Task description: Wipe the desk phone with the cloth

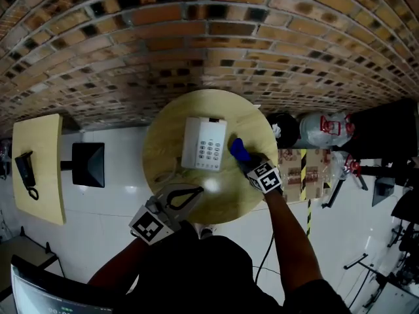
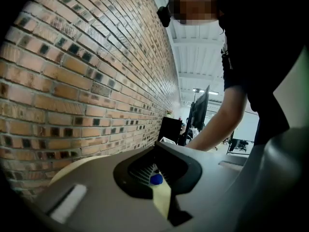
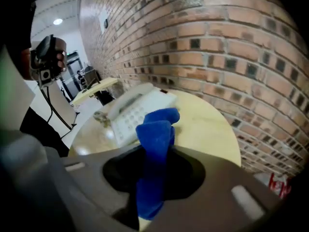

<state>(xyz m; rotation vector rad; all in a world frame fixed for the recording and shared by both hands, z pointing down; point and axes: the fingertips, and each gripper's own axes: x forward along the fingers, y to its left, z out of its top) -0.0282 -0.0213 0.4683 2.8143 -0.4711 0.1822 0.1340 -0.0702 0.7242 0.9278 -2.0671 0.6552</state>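
Right gripper (image 1: 247, 162) clenched on the blue cloth (image 1: 238, 150), its bunched end just beside the desk phone (image 1: 204, 144) for wiping; left gripper (image 1: 194, 192) closed, empty, clear of the phone.

Desk phone (image 1: 204, 144) sits mid-worktop (image 1: 169, 128), cloth (image 1: 237, 150) just to its right, in the right claw (image 1: 245, 158); left claw (image 1: 195, 191) over the near edge, before the phone; brick wall (image 1: 196, 38) behind the worktop

Round wooden table (image 1: 163, 146), brick wall (image 1: 196, 38), rectangular yellow table (image 1: 42, 188)
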